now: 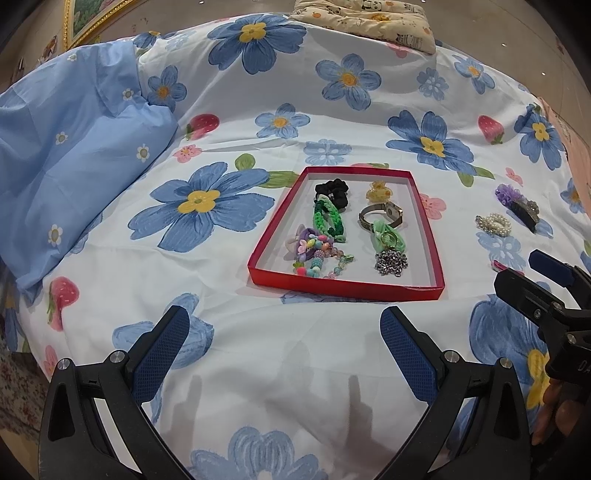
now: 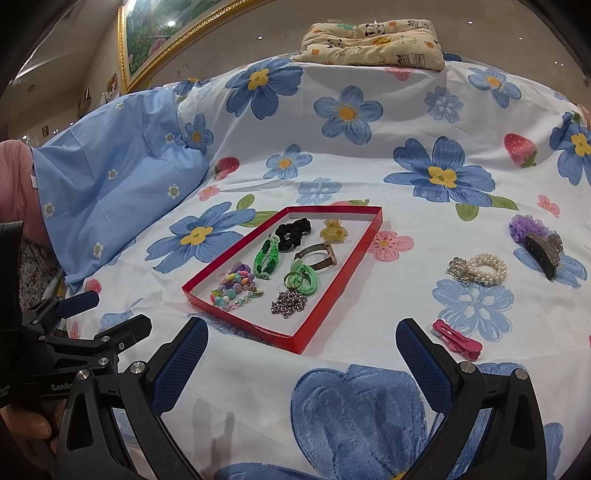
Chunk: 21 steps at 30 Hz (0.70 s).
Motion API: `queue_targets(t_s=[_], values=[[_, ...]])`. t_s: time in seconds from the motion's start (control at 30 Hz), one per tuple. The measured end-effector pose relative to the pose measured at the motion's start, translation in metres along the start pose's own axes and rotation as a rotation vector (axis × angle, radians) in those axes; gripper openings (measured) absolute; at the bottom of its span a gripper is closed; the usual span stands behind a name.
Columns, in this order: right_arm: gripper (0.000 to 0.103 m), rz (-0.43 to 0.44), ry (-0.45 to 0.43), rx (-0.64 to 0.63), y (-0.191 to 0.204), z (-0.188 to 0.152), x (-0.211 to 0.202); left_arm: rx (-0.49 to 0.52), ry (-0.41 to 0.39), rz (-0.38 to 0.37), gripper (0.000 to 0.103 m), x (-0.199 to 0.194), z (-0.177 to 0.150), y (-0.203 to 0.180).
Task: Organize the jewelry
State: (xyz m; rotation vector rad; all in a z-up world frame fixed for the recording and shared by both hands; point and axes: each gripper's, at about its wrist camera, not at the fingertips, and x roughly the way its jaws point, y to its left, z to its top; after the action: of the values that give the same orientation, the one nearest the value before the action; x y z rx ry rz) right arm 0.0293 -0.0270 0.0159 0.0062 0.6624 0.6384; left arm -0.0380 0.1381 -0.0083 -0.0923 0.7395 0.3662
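Observation:
A red tray point(image 1: 343, 290) point(image 2: 240, 321) lies on the flowered bedspread and holds several pieces: a black scrunchie point(image 1: 332, 190), a green braided band point(image 1: 328, 219), a watch point(image 1: 380, 214), a yellow clip point(image 1: 378, 192), a bead bracelet point(image 1: 314, 254) and a chain point(image 1: 391, 260). Right of the tray lie a pearl bracelet point(image 2: 478, 267) point(image 1: 493, 223), a purple hair claw point(image 2: 535, 240) point(image 1: 517, 203) and a pink hair clip point(image 2: 458, 339). My left gripper point(image 1: 284, 347) is open and empty, just in front of the tray. My right gripper point(image 2: 301, 356) is open and empty, with the pink clip just beyond its right finger.
A light blue pillow point(image 1: 66, 162) lies at the left. A cream cartoon-print cushion point(image 2: 373, 44) sits at the far end of the bed. A gold-framed picture point(image 2: 162, 33) hangs behind. The right gripper's body shows at the right edge of the left wrist view point(image 1: 546, 310).

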Motion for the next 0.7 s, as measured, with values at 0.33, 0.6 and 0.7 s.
queue_targets(t_s=[0.33,0.6,0.7], values=[[0.103,-0.001,0.0,0.0,0.0002,0.0007,0.0003,0.0,0.0,-0.003,0.103,0.0021,0.0006,-0.0016],[0.103,-0.001,0.0,0.0,0.0005,0.0012,0.0004,0.001,-0.001,-0.002,0.103,0.0023,0.0008,-0.0028],[0.103,-0.002,0.001,0.0,0.0006,0.0013,0.0006,0.001,0.003,-0.003,0.103,0.0031,0.0014,-0.005]])
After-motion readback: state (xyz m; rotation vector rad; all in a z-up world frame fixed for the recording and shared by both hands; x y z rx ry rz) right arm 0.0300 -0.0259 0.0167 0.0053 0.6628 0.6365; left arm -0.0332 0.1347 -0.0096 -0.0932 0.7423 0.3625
